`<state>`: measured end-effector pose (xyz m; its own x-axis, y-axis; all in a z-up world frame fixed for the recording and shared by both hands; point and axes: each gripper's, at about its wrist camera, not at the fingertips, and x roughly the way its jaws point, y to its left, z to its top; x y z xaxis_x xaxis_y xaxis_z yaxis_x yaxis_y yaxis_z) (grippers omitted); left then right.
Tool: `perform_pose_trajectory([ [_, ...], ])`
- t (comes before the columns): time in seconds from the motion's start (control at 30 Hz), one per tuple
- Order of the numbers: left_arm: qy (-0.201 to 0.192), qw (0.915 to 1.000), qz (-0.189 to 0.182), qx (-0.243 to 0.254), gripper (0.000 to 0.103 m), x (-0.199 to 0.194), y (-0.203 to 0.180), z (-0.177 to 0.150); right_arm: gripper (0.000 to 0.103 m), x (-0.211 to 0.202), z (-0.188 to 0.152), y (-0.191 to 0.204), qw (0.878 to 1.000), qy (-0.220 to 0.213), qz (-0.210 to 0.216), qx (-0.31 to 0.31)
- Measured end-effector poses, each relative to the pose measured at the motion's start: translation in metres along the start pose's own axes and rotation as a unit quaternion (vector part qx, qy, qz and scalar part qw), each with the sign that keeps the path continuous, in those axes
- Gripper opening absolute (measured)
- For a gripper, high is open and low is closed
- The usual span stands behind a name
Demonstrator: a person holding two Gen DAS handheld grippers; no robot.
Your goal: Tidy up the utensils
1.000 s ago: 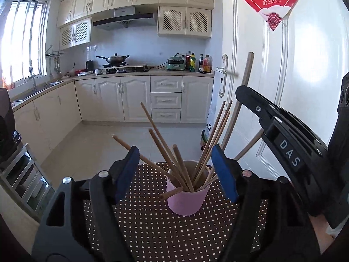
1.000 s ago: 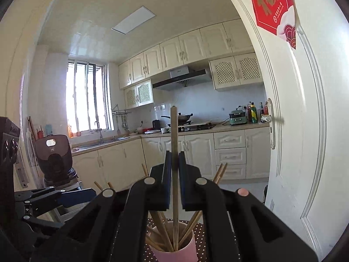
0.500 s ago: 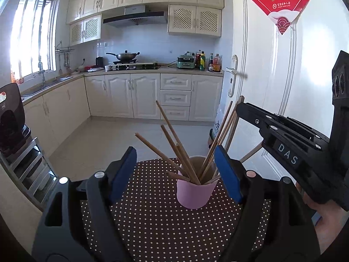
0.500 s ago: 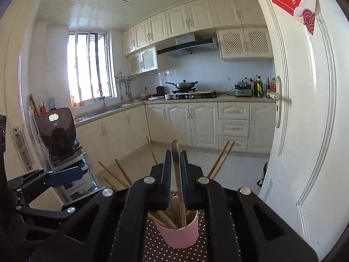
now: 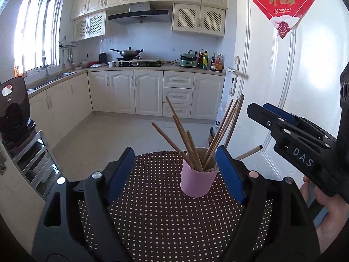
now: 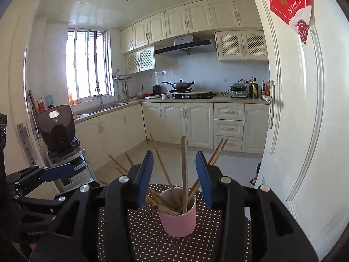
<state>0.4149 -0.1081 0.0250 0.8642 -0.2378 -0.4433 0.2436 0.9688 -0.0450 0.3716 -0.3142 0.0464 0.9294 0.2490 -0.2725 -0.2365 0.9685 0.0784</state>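
Both grippers hover over the dotted tabletop (image 5: 165, 218): the left gripper (image 5: 174, 172) gapes wide and is opening further, the right gripper (image 6: 173, 181) is opening too, gripping nothing. Between them stands the pink cup (image 6: 177, 220), chopsticks (image 6: 184, 170) leaning inside it.

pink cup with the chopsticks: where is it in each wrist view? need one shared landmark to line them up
Left wrist: pink cup sits right of centre, low, on the dotted cloth, close to the right-hand blue pad.
Right wrist: pink cup sits bottom centre, between the two blue pads.
Shared landmark: the wok on the stove.
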Motion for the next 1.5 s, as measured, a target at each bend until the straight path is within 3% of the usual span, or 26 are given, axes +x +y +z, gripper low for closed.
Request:
perform_pose_trajectory([
  [0.27,-0.006,0.9998,0.014,0.012,0.082,-0.042,0.008,-0.012,0.052,-0.032,-0.019,0.016,1.0,0.019,-0.004,-0.02],
  [0.43,-0.009,0.9997,0.015,0.016,0.084,-0.07,0.013,-0.023,0.066,-0.051,-0.035,0.029,0.999,0.039,0.002,-0.02],
  [0.53,-0.016,0.9993,0.025,0.024,0.088,-0.09,0.015,-0.035,0.076,-0.062,-0.045,0.039,0.998,0.052,0.009,-0.023],
  [0.8,-0.025,0.9992,0.028,0.011,0.088,-0.134,0.019,-0.079,0.087,-0.11,-0.075,0.055,0.999,0.041,0.013,-0.012],
  [1.03,-0.063,0.9969,0.046,0.013,0.092,-0.181,0.016,-0.112,0.094,-0.157,-0.095,0.077,1.0,0.015,0.012,-0.025],
  [1.3,-0.103,0.9907,0.051,-0.071,0.095,-0.237,0.032,-0.141,0.095,-0.207,-0.11,0.097,0.999,-0.035,0.009,-0.015],
  [1.5,-0.141,0.9853,0.081,-0.053,0.095,-0.267,0.021,-0.148,0.095,-0.238,-0.111,0.109,0.997,-0.077,-0.004,-0.013],
])
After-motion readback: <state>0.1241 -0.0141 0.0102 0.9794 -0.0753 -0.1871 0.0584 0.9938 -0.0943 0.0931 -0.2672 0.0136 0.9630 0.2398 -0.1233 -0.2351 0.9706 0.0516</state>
